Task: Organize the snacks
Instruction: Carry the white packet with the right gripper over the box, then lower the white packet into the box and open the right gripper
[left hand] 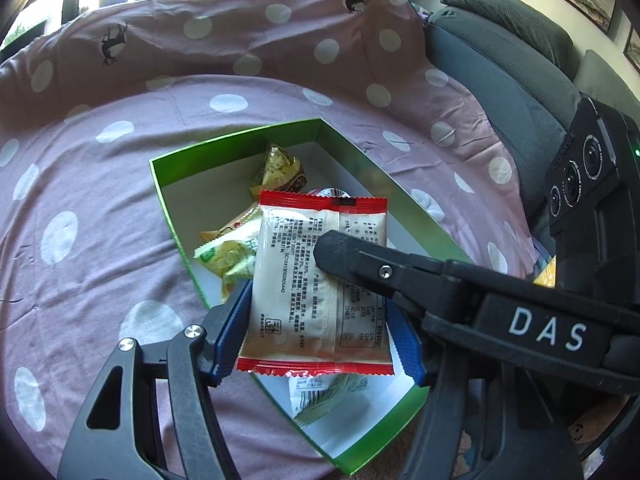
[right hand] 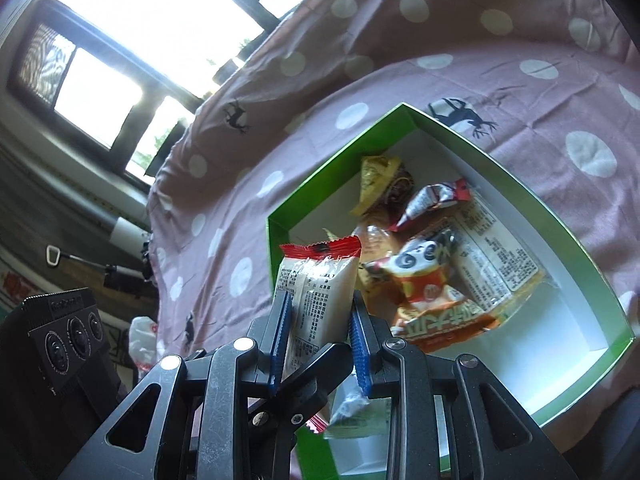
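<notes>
Pink dotted cloth [left hand: 100, 208], green box [left hand: 176, 216], window [right hand: 132, 20]

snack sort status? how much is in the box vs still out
Done: several snacks lie in the green box, including a panda packet and a yellow packet. In hand: the red-edged packet, gripped by both left tool and right tool, above the box. Remaining: dropping it in; no other loose snacks clearly visible on the spotted cloth.
</notes>
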A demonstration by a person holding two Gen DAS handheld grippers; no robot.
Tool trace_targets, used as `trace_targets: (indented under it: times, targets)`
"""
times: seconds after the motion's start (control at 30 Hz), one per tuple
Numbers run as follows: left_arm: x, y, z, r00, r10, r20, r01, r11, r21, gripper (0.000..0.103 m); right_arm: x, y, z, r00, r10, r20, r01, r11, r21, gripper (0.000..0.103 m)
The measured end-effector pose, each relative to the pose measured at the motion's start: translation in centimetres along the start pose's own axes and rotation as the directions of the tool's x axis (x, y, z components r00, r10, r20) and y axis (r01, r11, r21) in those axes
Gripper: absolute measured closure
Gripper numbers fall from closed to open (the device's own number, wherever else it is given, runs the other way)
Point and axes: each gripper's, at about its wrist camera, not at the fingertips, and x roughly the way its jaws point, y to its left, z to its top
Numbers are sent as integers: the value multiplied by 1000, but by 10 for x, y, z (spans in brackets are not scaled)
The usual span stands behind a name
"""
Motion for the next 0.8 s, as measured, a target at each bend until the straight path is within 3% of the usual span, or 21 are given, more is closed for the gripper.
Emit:
trace_targets:
  times: [0.3,0.8]
  targets:
    - [28,4,0,997,-12,-78,10,1000,-23,37,14,-20,0,998,-53,-37,55,997,49,73]
    - [19,-2,-3,997,8,-75,-9,1000,-3,28,10,-20,1,991,-130,-26,131,991,41,74]
